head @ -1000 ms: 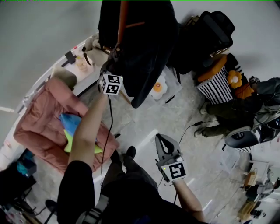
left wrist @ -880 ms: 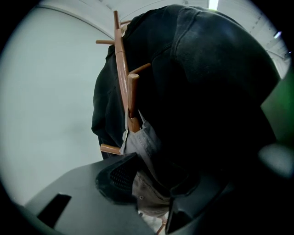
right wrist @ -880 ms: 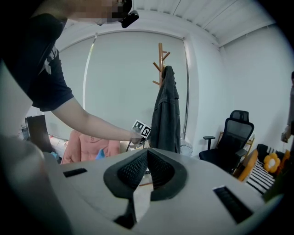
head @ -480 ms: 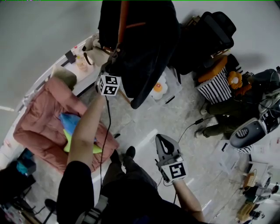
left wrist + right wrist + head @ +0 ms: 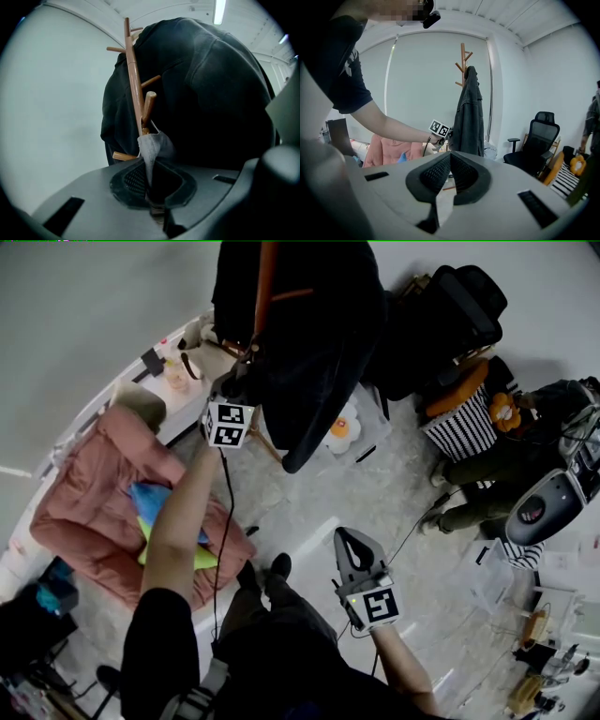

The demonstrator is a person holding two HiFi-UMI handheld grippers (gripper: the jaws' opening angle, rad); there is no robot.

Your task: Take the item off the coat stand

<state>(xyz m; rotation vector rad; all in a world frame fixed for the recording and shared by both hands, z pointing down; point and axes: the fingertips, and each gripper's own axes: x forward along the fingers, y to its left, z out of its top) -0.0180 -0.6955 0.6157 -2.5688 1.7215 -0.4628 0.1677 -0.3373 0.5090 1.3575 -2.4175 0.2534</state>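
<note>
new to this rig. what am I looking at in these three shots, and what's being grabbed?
There is no robot here: a person holds a two-jaw gripper in each hand. The top-down shot comes from a camera on the person's head. The other two come from cameras riding on each gripper, looking along its jaws.

The left gripper is reached out to a wooden coat stand and is shut on a grey face mask, which appears to hang by its loop from a peg. A dark jacket hangs on the same stand.

The right gripper is held low, near the person's body, jaws together with nothing in them.

On the floor around the stand are a pink seat and a black office chair.
</note>
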